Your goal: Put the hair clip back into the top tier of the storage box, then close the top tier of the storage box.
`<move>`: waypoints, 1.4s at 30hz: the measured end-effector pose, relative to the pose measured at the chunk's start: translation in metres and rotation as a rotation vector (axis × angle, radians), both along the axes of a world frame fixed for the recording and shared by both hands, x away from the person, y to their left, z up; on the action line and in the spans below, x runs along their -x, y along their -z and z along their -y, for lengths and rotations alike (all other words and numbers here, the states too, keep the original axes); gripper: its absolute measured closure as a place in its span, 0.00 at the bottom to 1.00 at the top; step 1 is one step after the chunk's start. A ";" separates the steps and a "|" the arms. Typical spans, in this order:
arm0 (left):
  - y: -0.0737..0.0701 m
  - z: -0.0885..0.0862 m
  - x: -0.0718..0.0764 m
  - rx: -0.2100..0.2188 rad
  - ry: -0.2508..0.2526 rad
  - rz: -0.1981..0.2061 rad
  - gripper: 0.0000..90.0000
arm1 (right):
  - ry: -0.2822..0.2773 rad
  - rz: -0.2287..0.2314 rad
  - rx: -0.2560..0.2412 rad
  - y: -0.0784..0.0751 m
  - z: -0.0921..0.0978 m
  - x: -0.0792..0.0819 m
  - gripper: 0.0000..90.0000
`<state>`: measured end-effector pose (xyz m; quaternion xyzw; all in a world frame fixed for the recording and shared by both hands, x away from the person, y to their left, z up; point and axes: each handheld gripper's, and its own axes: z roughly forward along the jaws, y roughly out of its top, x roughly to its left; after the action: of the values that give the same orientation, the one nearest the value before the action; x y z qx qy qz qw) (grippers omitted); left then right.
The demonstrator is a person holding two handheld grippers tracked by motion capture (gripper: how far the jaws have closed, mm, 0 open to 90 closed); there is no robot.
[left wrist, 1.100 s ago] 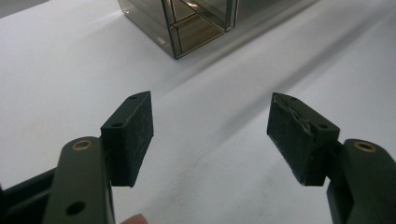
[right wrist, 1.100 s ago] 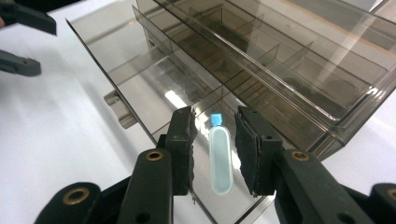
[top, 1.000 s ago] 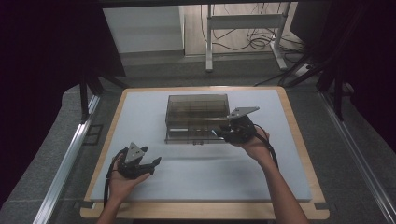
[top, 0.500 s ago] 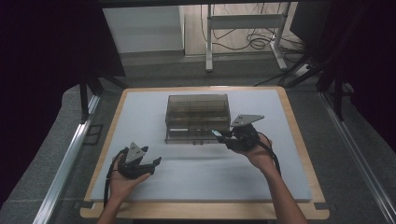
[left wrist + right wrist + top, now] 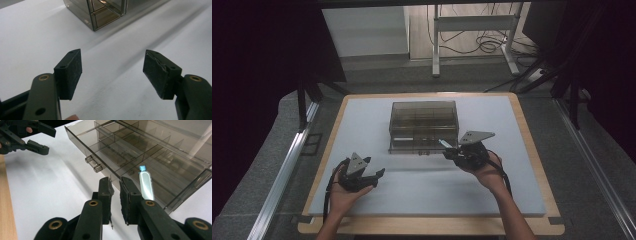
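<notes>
White mat on wooden tabletop; metal stand & cables behind.

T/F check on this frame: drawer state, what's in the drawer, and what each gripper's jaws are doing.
1. The bottom drawer of the smoky clear organizer box is pulled out. True.
2. A small silvery tube with a blue tip lies in a drawer compartment. True.
3. The left gripper is clamped on the drawer knob. False: its jaws stand wide apart over the bare white mat, holding nothing.
4. The right gripper holds the tube. False: its jaws are nearly together with nothing between them; the tube lies in the drawer beside them.
</notes>
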<state>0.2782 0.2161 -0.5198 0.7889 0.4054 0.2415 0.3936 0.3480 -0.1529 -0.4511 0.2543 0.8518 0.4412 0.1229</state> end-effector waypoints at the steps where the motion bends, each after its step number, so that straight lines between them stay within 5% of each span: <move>1: 0.000 0.000 0.000 -0.001 0.000 0.000 0.36 | 0.000 -0.001 -0.003 0.001 0.000 0.001 0.88; 42: -0.001 -0.004 0.002 0.007 -0.012 0.002 0.36 | -0.022 -0.041 0.006 0.030 -0.033 0.000 0.98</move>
<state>0.2766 0.2203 -0.5190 0.7849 0.4104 0.2434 0.3953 0.3481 -0.1195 -0.4816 0.2536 0.8582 0.4347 0.1014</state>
